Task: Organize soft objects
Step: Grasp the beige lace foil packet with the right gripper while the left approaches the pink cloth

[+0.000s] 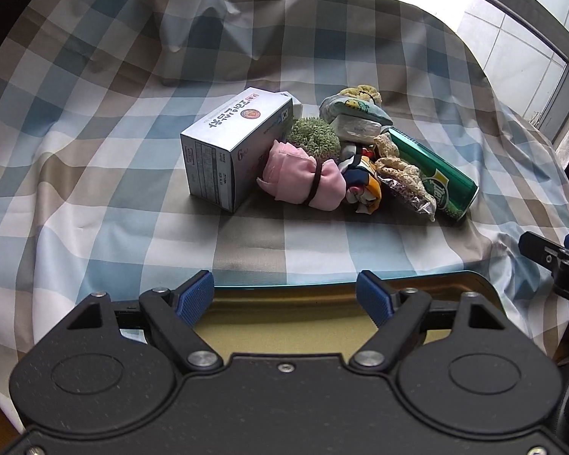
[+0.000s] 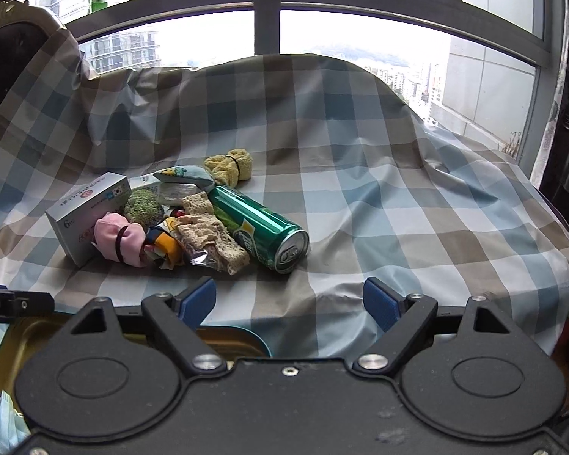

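Left wrist view: the left gripper [image 1: 284, 297] gapes empty over a gold tray [image 1: 284, 326]; the soft pile, pink bundle [image 1: 303, 178] included, sits at twelve o'clock. Right wrist view: the right gripper [image 2: 290, 305] stands wide, holding nothing, the pile at eleven o'clock beside a green can [image 2: 261, 227].

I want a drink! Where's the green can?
The green can lies on its side on the checked cloth, at the pile's right edge, beside the lace cloth.
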Available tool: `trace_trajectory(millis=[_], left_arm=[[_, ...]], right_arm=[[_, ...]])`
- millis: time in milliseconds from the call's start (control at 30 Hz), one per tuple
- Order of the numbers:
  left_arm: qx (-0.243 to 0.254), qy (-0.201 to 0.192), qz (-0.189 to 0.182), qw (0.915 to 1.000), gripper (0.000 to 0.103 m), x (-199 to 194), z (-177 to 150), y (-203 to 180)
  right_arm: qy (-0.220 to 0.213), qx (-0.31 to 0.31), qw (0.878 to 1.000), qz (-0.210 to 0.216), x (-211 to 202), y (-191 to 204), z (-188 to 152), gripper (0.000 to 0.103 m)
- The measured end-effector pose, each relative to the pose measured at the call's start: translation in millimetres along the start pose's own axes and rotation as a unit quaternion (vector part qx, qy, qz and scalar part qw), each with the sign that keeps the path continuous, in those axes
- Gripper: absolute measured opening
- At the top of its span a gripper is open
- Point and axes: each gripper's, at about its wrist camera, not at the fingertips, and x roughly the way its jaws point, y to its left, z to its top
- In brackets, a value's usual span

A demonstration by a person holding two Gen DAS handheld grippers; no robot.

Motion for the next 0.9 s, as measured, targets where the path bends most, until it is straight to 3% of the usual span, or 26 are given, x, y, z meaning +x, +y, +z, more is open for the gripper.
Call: trace_trajectory(millis=[200,367,700,800,900], left_arm=[[0.000,0.005,0.008,1.0000,0.083,14.2,8.2,4.6],[0.003,0.005,0.013,0.9999,0.083,22.1,12.9,10.4],[0.009,0.013,0.015,0.9998,0.082,34.8,21.6,21.0],[0.010,0.015,0.016,0.9997,0.082,37.3,23.1,22.0],[0.007,0.018,0.012,0.9997,0.082,39.8,25.0,23.0]], right_arm=[[0.000,-0.039,0.999,0.028,27.0,27.1,20.2,0.090],[0.022,-0.103,0.993,0.058,58.3,52.2,27.9,0.070],[0.048,-0.203,0.976,0.056,116.3,85.1,27.4,0.062],[0.059,-0.218,0.973,0.045,133.5,91.3,27.3,0.053],[0.079,-0.214,0.972,0.052,146.5,92.7,28.5,0.035]])
